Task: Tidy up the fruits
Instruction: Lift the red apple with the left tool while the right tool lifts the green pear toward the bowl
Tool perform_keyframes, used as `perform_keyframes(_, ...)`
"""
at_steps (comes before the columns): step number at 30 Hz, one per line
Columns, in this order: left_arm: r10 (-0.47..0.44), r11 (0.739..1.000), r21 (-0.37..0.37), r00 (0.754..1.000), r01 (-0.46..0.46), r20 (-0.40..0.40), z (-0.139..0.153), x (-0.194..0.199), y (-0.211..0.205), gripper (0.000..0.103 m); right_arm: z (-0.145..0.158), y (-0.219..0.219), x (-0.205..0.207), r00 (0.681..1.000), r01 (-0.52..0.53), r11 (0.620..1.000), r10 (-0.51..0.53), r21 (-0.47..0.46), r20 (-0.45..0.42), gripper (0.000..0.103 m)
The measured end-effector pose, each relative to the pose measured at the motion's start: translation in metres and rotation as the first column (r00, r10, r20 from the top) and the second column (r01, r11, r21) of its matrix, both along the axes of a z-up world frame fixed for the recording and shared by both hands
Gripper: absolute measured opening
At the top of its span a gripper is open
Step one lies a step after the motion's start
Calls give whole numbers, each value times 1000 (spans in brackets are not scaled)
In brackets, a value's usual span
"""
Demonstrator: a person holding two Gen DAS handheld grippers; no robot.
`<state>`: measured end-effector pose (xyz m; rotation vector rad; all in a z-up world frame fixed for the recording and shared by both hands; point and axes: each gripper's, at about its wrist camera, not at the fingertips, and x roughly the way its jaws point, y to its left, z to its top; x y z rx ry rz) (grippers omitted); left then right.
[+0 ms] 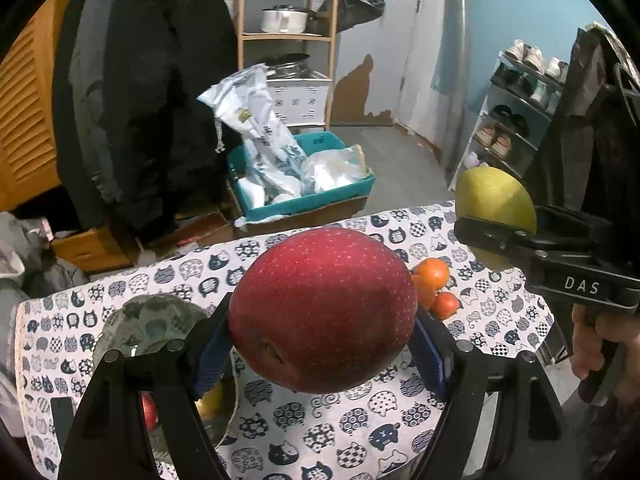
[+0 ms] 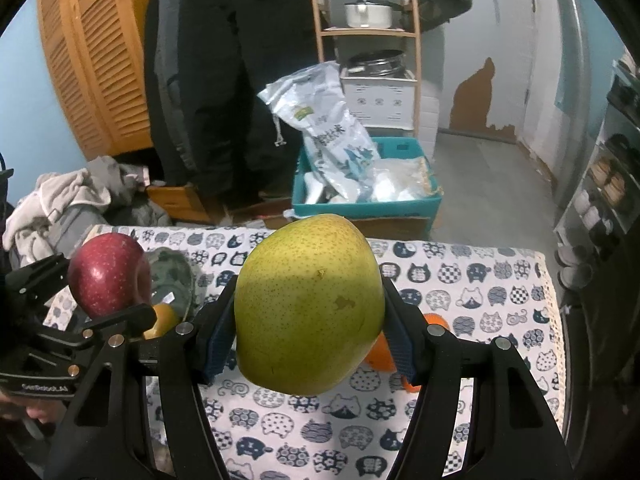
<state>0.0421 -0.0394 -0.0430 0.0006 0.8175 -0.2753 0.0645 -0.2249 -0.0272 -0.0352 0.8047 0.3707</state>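
Observation:
My left gripper [image 1: 322, 344] is shut on a big red apple [image 1: 322, 312], held in the air above the cat-print tablecloth [image 1: 340, 432]. My right gripper [image 2: 308, 340] is shut on a yellow-green pear [image 2: 308, 308], also lifted off the table. From the left wrist view the pear [image 1: 494, 200] and the right gripper [image 1: 500, 236] appear at the right; from the right wrist view the apple [image 2: 106, 274] and the left gripper [image 2: 108, 300] appear at the left. A clear glass bowl [image 1: 160, 328] at the table's left holds a yellow fruit [image 1: 212, 402] and a red one [image 1: 149, 412]. Small oranges [image 1: 432, 274] lie on the cloth to the right.
Beyond the table's far edge stands a teal crate [image 1: 304, 200] with white bags on a cardboard box. A dark coat [image 1: 152, 100] hangs at the back left, a wooden shelf [image 1: 288, 36] with pots behind. A shoe rack [image 1: 516, 120] stands right. A hand [image 1: 600, 344] holds the right gripper.

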Motion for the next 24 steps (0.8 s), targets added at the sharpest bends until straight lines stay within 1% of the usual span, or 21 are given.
perform_keyframes(15,109,994,-22,994,-109,-21,-10,-7,65,80,-3,67,10,995,-97,995,97,-4,-20,65)
perform_keyframes(24,192,980,-37,981,-193,-36,-16,-8,109,80,-7,115,18,987,-160,987,160,-8,-27,65)
